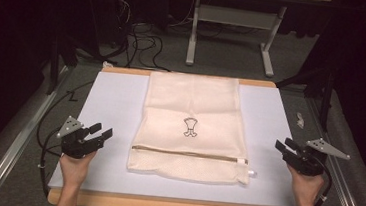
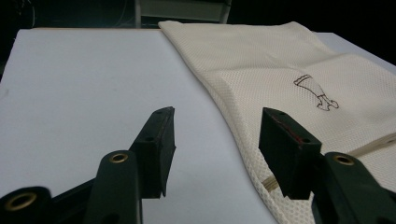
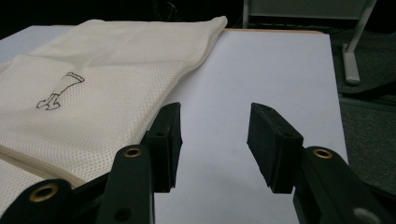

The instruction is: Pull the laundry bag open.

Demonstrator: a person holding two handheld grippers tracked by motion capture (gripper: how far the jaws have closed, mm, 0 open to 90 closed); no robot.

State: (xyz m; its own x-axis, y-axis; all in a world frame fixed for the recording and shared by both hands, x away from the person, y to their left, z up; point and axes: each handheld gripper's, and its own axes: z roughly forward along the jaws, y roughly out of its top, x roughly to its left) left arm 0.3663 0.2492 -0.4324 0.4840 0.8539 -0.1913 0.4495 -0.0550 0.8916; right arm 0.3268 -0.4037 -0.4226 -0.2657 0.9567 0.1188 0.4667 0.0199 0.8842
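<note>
Lying flat on the tabletop (image 1: 115,107), the mesh bag (image 1: 191,126) looks light and limp, best pinched at its near corners by the left hand-held gripper (image 1: 102,132) and right hand-held gripper (image 1: 284,144), both open and empty.

High view overhead; tool views low, sharing the mesh bag (image 1: 192,126)

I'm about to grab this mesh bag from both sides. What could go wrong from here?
The mesh bag is thin and lies flat on the table, so the open left gripper or right gripper may scrape the surface or pinch only the top layer. The zipper pull could snag.
</note>
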